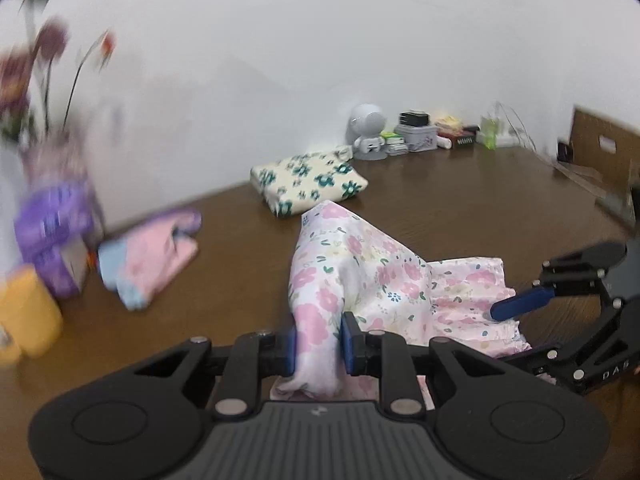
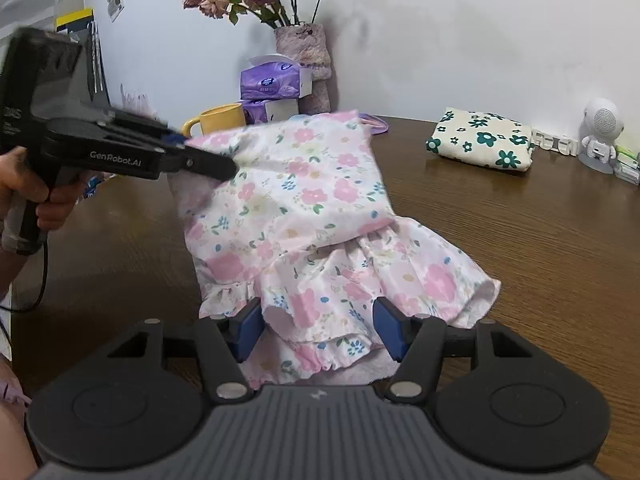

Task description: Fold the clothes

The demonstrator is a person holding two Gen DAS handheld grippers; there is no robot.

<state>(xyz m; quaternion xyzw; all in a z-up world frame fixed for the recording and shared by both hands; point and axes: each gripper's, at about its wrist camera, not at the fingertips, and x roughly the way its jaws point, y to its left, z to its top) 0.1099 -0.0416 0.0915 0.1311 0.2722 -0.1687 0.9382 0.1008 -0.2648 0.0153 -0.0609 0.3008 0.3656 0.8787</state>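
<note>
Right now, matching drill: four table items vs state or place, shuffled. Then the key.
Items:
1. pink floral garment
2. green-flowered cloth
3. yellow mug
4. left gripper

States:
A. folded, lying alone near the wall
B. shut on fabric
C. one part lifted off the table
D. beside the purple tissue boxes

Pairs: 1-C, 2-A, 3-D, 4-B

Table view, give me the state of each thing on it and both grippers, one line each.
Pink floral garment: half lifted, one side raised, ruffled hem on the table.
Left gripper: shut on the garment.
Right gripper: open, jaws astride the hem.
Green floral cloth: folded, lying flat.
Pink and blue clothes: folded, lying flat.
Yellow mug: upright.
Tissue box: open, tissue sticking out.
</note>
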